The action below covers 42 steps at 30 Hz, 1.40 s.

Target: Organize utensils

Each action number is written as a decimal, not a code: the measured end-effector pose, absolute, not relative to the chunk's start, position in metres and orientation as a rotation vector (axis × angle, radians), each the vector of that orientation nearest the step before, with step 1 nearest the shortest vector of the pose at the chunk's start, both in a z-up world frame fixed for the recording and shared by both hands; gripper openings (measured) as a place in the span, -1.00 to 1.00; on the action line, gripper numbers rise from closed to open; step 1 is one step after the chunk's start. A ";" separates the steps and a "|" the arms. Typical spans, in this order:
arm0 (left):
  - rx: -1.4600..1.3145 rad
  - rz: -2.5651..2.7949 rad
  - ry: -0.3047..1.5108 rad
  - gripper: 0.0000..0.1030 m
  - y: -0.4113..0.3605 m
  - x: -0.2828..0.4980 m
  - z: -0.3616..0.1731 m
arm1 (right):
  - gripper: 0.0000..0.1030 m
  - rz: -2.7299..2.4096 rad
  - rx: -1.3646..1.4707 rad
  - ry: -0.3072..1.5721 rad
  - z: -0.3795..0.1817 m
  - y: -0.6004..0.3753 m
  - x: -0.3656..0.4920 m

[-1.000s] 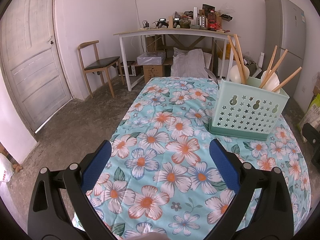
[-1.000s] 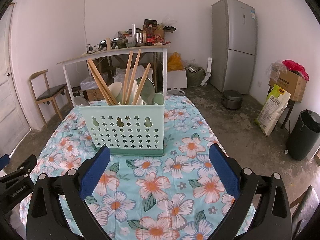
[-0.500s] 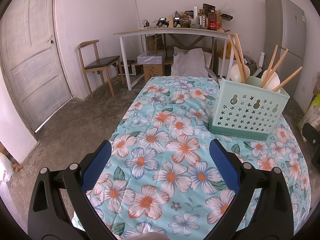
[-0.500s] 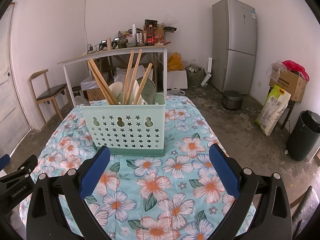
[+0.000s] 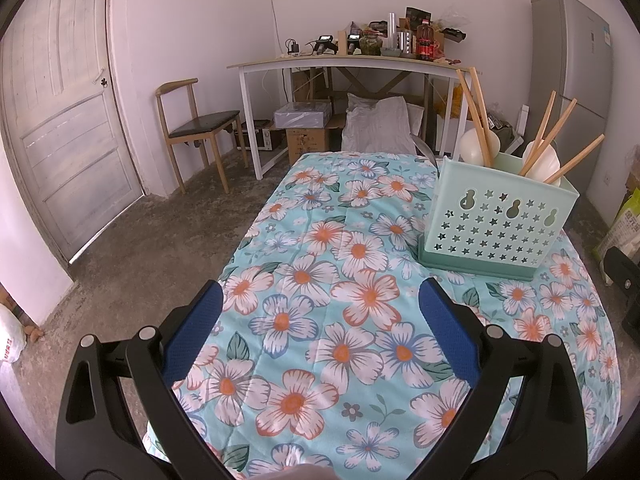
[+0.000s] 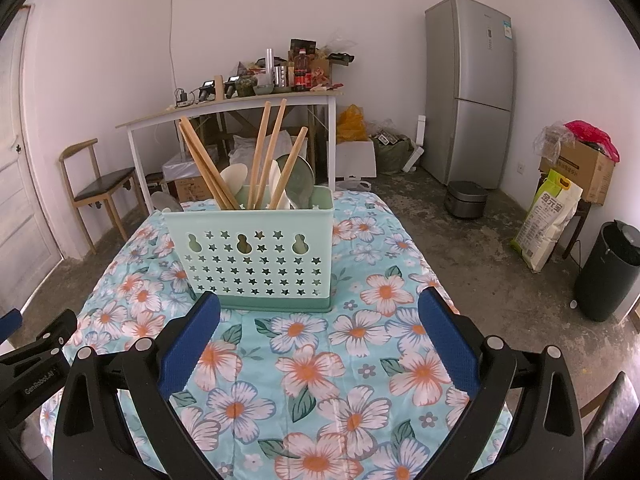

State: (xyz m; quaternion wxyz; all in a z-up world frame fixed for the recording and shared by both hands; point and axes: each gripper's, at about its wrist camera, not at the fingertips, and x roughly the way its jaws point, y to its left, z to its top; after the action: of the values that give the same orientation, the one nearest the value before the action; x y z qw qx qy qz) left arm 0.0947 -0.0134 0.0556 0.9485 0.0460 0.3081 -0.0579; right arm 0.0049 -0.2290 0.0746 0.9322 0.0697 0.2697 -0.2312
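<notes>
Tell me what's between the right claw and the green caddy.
Nothing: only bare floral cloth lies between the open right claw and the caddy, seen in the right wrist view.

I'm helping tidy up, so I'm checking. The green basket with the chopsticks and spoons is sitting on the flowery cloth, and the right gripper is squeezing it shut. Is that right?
Not quite. The right gripper is open and holds nothing; in the right wrist view its blue pads stand wide apart, short of the basket. The rest is right: the green basket with chopsticks and spoons sits on the flowery cloth.
</notes>
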 end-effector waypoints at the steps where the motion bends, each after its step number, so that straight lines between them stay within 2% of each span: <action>1: 0.093 -0.117 0.627 0.84 -0.014 0.095 0.056 | 0.87 -0.474 0.142 0.551 0.074 -0.230 0.004; 42: 0.093 -0.120 0.630 0.84 -0.013 0.095 0.056 | 0.87 -0.469 0.148 0.552 0.075 -0.226 0.005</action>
State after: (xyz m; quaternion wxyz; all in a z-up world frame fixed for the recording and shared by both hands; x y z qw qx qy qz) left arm 0.0948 -0.0135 0.0559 0.9480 0.0455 0.3093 -0.0589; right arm 0.0053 -0.2263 0.0746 0.9324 0.0725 0.2697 -0.2294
